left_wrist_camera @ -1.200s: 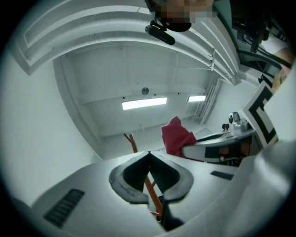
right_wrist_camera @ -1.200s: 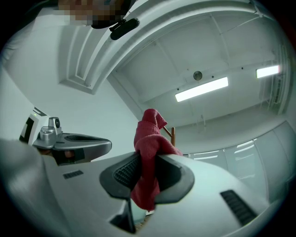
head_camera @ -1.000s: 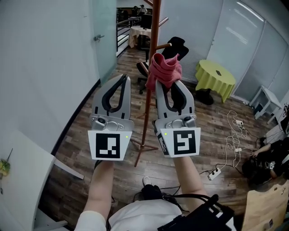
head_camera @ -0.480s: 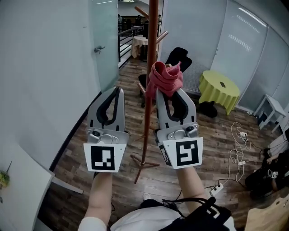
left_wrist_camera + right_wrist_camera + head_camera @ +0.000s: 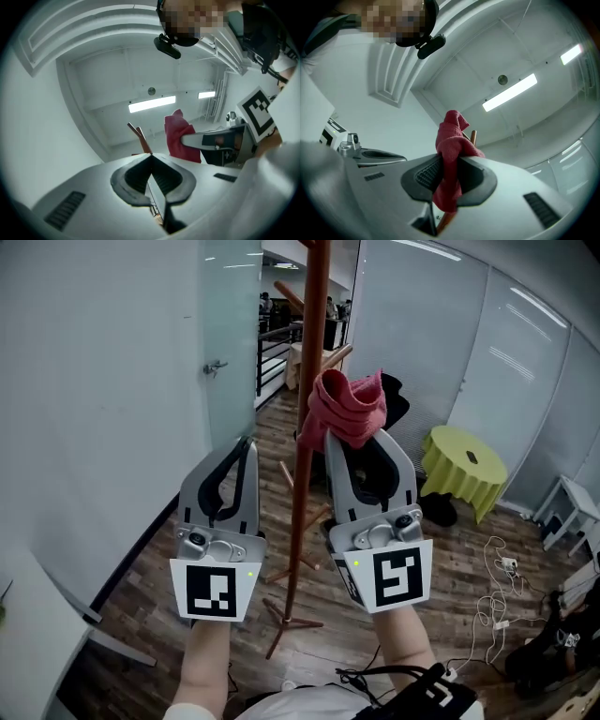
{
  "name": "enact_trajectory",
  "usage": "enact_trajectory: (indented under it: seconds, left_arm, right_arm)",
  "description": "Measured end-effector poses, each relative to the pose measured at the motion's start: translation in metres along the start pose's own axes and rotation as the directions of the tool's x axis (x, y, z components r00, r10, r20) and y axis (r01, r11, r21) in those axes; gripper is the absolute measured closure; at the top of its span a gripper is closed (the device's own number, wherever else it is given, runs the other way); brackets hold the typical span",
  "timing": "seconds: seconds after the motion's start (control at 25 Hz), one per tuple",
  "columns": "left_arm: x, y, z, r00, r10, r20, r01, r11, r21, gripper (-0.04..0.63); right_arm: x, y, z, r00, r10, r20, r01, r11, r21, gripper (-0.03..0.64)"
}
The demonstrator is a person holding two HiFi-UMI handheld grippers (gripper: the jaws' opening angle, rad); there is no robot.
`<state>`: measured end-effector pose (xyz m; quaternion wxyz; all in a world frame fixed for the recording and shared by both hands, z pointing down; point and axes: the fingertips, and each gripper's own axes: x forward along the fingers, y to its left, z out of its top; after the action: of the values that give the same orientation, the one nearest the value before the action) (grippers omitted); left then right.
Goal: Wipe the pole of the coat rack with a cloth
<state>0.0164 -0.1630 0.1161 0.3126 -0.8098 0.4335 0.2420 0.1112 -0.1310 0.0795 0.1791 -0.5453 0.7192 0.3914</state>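
Note:
The coat rack's brown pole rises between my two grippers in the head view, with pegs branching off near its top. My right gripper is shut on a bunched red cloth, which rests against the pole's right side. In the right gripper view the cloth fills the jaws and the pole shows just behind it. My left gripper hovers left of the pole, shut and empty, apart from it. From the left gripper view I see the cloth and a peg.
The rack's splayed feet stand on a wood floor. A frosted glass door is at the left, a black chair and a yellow-green round table beyond the rack. Cables and a power strip lie at the right.
Both grippers have risen along the pole, carrying the red cloth higher against it. The head view has tilted up, showing more of the rack's upper pole.

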Motion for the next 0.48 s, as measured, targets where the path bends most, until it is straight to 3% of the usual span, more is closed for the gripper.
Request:
enact_trajectory:
  seconds: [0.48]
  left_arm:
    - [0.016,0.006,-0.004,1.000,0.012,0.021,-0.012,1.000,0.010,0.583]
  right_arm:
    - [0.032,-0.037,0.015,0.996,-0.005,0.084,0.007,1.000,-0.024,0.534]
